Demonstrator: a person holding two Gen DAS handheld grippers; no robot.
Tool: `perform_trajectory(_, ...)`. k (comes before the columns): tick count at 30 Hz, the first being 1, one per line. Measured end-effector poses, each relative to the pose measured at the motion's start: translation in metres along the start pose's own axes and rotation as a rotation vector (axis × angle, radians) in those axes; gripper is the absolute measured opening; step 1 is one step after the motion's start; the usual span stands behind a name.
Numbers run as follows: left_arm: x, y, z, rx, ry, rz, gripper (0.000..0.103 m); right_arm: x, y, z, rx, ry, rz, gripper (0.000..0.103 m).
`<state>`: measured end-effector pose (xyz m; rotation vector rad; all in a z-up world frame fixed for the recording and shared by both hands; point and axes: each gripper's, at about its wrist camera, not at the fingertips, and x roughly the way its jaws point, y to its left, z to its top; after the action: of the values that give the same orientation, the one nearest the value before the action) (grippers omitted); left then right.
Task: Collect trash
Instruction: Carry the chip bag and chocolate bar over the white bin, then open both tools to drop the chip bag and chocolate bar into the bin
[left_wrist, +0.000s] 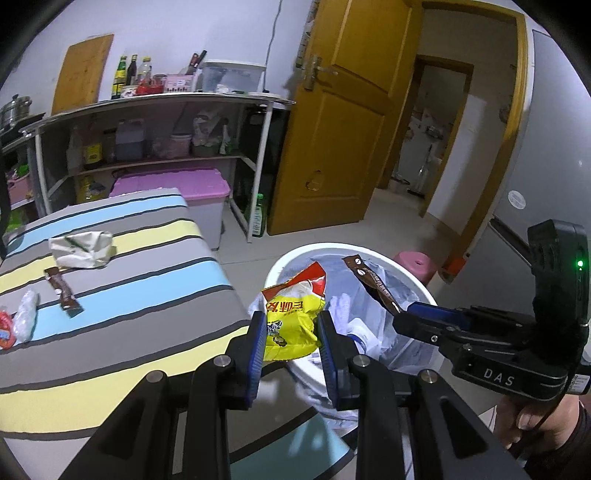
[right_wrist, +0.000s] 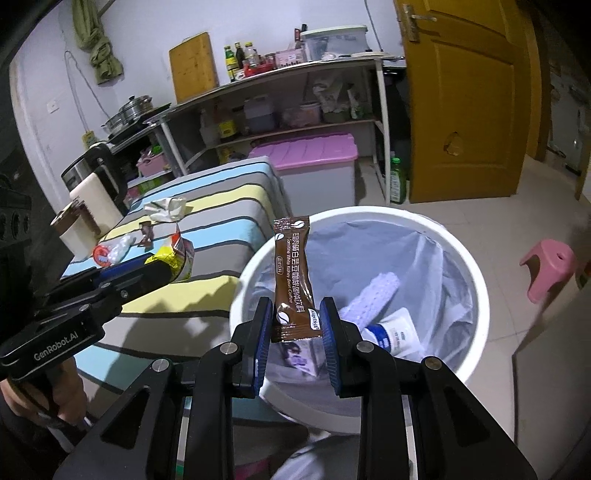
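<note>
Kitchen floor, white bin (right_wrist: 458, 266) | you are clamping the coffee sachet (right_wrist: 293, 273) in the right gripper (right_wrist: 295, 325), upright over the bin | left gripper (left_wrist: 291, 332) is gripping the yellow snack bag (left_wrist: 291, 317) above the bin's near rim.

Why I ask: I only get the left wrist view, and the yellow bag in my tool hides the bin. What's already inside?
Observer: A white tube with a blue label lies on the liner in the white bin.
Operator: What is the brown sachet in the right tool?
Observer: Its print reads White Kidney Bean Coffee.
</note>
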<state>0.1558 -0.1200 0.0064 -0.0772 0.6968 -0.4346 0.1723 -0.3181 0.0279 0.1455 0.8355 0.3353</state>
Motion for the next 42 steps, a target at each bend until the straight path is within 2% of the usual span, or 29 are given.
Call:
perform_trajectory(13, 0.033, -0.025, 0.005, 0.04, 0.045, -0.052, 0.028, 0.003, -0.028, -0.006, 0.055, 0.013, -0.029, 0.027)
perform_trajectory(28, 0.079, -0.037, 0.006, 0.06, 0.131, -0.073, 0.028, 0.024, -0.056, -0.015, 0.121, 0.088, -0.037, 0.027)
perform_trajectory(35, 0.089, -0.038, 0.008, 0.051, 0.153, -0.082, 0.029, 0.034, -0.061, -0.016, 0.133, 0.121, -0.046, 0.028)
perform_trajectory(42, 0.085, -0.038, 0.008, 0.052, 0.147, -0.099, 0.03, 0.033, -0.058, -0.015, 0.124, 0.114, -0.054, 0.028)
